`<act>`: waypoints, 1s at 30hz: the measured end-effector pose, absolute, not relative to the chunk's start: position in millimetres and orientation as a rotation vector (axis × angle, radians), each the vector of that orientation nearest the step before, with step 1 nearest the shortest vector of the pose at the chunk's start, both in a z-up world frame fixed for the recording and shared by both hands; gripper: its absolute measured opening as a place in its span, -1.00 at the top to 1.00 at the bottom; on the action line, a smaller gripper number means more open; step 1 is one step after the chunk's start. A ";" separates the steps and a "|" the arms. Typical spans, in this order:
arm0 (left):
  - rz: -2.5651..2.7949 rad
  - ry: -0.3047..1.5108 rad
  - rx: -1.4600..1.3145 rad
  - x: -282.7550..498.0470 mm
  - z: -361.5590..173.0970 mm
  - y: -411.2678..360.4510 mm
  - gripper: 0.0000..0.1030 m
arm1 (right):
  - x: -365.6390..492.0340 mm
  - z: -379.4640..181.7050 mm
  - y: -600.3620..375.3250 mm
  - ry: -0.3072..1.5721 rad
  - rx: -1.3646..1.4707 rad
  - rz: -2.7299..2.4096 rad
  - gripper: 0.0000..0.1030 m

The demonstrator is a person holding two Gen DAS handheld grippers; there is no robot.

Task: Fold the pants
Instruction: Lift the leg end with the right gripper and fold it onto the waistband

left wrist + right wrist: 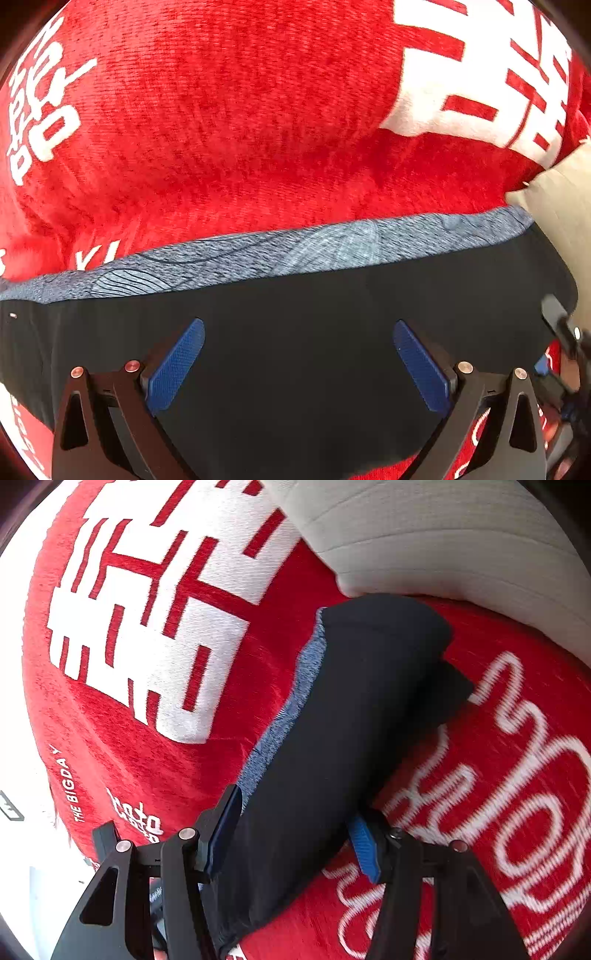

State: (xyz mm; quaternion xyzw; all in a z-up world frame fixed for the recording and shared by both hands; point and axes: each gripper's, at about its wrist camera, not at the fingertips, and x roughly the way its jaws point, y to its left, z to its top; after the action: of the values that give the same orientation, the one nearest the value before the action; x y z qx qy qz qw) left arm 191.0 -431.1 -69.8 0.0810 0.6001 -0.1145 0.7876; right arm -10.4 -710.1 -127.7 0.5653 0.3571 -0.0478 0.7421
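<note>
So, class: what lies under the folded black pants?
A red plush blanket with white lettering spreads beneath the folded black pants. Whatever supports the blanket is covered and cannot be seen.

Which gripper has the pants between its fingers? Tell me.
The right gripper: its blue pads straddle the folded black pants. The left gripper hangs open above them, holding nothing.

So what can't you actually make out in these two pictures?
- Pants: the near end, right wrist view, hidden behind the right tongs.
- Red blanket: its white lettering is cut off by the lens edge in both views.
- Right tongs in the left wrist view: blurred at the edge.
- Pants' underside: hidden in both views.
</note>
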 end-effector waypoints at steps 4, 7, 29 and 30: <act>-0.252 1.329 0.201 173.5 -75.4 -445.9 -0.67 | -6.8 -137.6 -714.1 0.788 1.314 -0.110 -0.11; -0.256 1.338 0.187 172.2 -76.4 -439.0 -0.67 | -23.7 -133.0 -716.3 0.790 1.345 -0.143 -0.11; -0.244 1.268 0.244 141.1 -81.7 -452.6 -0.38 | 7.0 -126.7 -724.1 0.838 1.326 -0.090 0.76; -0.243 1.247 0.261 135.7 -82.9 -455.3 -0.39 | 8.5 -120.0 -721.8 0.835 1.304 -0.081 0.77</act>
State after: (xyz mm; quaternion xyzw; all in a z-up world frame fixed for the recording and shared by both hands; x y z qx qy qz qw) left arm 135.7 -455.3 -82.9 0.1217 0.5809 -0.1132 0.7969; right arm 8.5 -721.8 -120.0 0.5888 0.3771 -0.0364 0.7140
